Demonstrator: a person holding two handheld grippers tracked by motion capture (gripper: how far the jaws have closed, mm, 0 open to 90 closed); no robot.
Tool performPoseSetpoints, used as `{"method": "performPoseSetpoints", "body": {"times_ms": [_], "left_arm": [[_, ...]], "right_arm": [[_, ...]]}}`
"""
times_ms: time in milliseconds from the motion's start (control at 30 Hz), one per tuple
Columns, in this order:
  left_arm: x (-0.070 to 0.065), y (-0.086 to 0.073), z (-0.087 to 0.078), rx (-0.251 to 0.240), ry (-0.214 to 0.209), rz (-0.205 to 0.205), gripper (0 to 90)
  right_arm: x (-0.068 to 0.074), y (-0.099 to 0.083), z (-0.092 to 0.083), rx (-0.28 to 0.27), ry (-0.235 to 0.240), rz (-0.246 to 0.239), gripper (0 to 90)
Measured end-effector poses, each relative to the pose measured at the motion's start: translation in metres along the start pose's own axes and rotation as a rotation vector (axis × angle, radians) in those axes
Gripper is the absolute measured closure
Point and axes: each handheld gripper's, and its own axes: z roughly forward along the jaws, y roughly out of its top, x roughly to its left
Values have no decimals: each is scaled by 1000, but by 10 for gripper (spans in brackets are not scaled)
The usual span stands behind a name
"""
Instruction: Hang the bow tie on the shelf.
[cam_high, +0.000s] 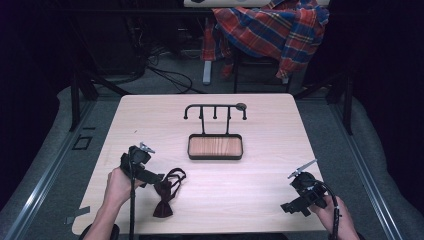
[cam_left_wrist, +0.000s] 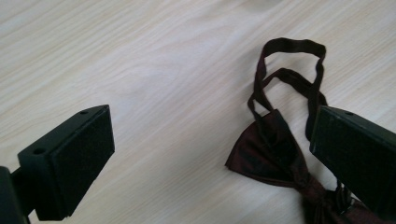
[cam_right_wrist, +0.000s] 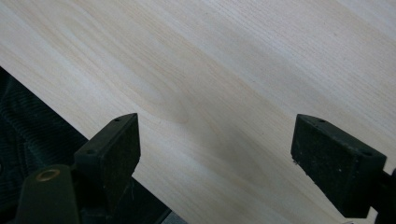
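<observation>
A dark maroon bow tie (cam_high: 165, 192) with a looped strap lies flat on the pale wooden table (cam_high: 210, 190), near its front left. My left gripper (cam_high: 155, 181) hovers right over it, jaws wide open. In the left gripper view the bow tie (cam_left_wrist: 273, 154) sits toward the right jaw, partly behind it, and neither pad touches the cloth. My right gripper (cam_high: 290, 207) is open at the front right corner of the table. Between its jaws in the right gripper view lies bare wood, and my right gripper (cam_right_wrist: 215, 154) holds nothing.
A black metal hanger stand (cam_high: 215, 112) with several hooks rises from a wooden tray base (cam_high: 215, 146) at the table's middle. A plaid shirt (cam_high: 272, 27) drapes over a chair behind the table. The table's front edge (cam_right_wrist: 93, 140) runs close by the right gripper.
</observation>
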Motion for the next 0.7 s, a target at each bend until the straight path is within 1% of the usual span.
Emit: {"method": "performPoseSetpoints", "body": {"times_ms": [67, 100, 133, 200, 233, 267, 300, 333, 367, 400, 433, 467, 567, 600, 633, 667, 700], "left_arm": [[-3, 2, 4, 5, 0, 12, 2], [-5, 3, 6, 8, -1, 19, 2], [-6, 5, 8, 14, 2, 27, 2], [-8, 8, 11, 17, 8, 35, 2], [-9, 10, 13, 16, 5, 36, 1], [-11, 14, 18, 14, 8, 48, 2], [-11, 14, 18, 14, 8, 48, 2], [-12, 16, 21, 13, 3, 60, 2], [-13, 17, 22, 6, 12, 72, 8], [-15, 19, 23, 5, 18, 86, 13], [-16, 20, 24, -4, 23, 94, 31], [-16, 21, 25, -4, 19, 101, 52], [-16, 23, 29, -3, 12, 113, 141], [-16, 25, 34, 8, 2, 123, 153], [-16, 25, 34, 8, 2, 123, 168], [-17, 26, 36, 21, 1, 130, 168], [-17, 27, 39, 32, 1, 133, 194]], "right_arm": [[-1, 1, 0, 21, -4, -16, 156], [0, 1, 1, 11, 0, -5, 156], [0, 2, 1, 15, 4, -11, 156], [1, 1, 1, 15, 2, -5, 156], [0, 1, 1, 16, 0, -6, 156], [-1, 1, 0, 24, -4, -20, 155], [-1, 1, 0, 24, -4, -20, 155], [-1, 1, 0, 20, -3, -19, 155], [0, 1, 1, 12, 0, -11, 155], [0, 1, 1, 22, 3, -13, 155], [0, 1, 2, 16, 1, -9, 156], [0, 1, 1, 21, -5, -15, 156], [0, 1, 1, 18, 3, -13, 156], [0, 1, 1, 20, 3, -14, 156], [0, 1, 1, 20, 3, -14, 156], [0, 1, 1, 20, 3, -14, 156], [0, 1, 1, 21, 3, -16, 156]]}}
